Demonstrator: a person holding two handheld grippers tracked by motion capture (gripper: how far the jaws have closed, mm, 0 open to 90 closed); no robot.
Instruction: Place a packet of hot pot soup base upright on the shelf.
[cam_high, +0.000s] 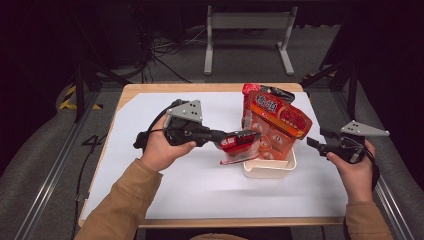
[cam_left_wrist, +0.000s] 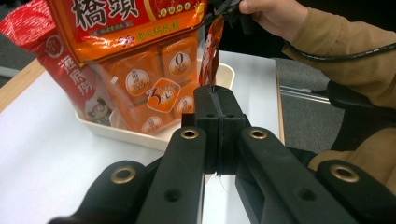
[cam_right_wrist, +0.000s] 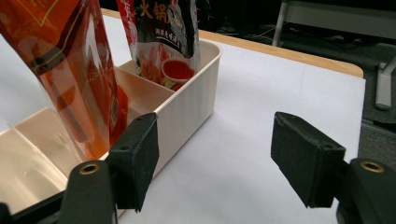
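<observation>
My left gripper (cam_high: 220, 135) pinches a small red foil sachet (cam_high: 240, 142) over the cream plastic bin (cam_high: 270, 170); right gripper (cam_high: 314, 144) spread, idle. Next, prob: lower sachet into a free compartment, w/ care.

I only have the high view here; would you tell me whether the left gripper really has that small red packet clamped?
Observer: Yes. In the left gripper view the left gripper has its jaws shut on the thin edge of the small red packet.
Operator: Thank you. And is the right gripper open?
Observer: Yes, the right gripper is wide open, holding nothing.
Operator: Does the white bin have dividers?
Observer: Yes, the white bin has inner partitions.
</observation>
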